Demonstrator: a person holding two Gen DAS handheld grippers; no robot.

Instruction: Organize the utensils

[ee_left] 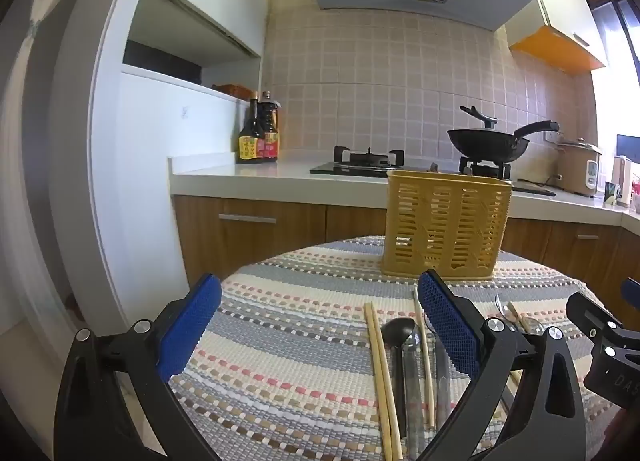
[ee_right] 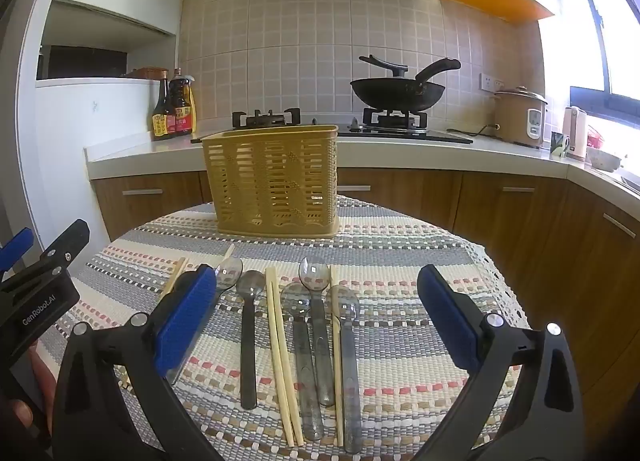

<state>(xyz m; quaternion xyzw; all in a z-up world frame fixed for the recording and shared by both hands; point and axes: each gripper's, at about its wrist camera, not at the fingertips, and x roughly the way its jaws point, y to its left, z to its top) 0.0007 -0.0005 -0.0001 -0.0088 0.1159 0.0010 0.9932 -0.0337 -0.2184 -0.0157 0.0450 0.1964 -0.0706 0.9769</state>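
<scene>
A yellow slotted utensil basket [ee_left: 446,223] [ee_right: 274,183] stands upright at the far side of a round table with a striped woven cloth [ee_right: 400,361]. Several clear plastic spoons [ee_right: 314,325], a dark spoon [ee_right: 249,337] [ee_left: 397,345] and pairs of wooden chopsticks [ee_right: 280,357] [ee_left: 382,377] lie side by side on the cloth in front of it. My left gripper [ee_left: 320,325] is open above the cloth, left of the utensils. My right gripper [ee_right: 318,321] is open, low over the row of spoons, touching nothing.
Beyond the table runs a kitchen counter [ee_right: 400,151] with a gas hob, a black wok [ee_right: 398,91], two sauce bottles [ee_right: 174,109] and a rice cooker [ee_right: 520,117]. Wooden cabinet doors stand below it. The left gripper's body [ee_right: 36,293] shows at the left edge of the right wrist view.
</scene>
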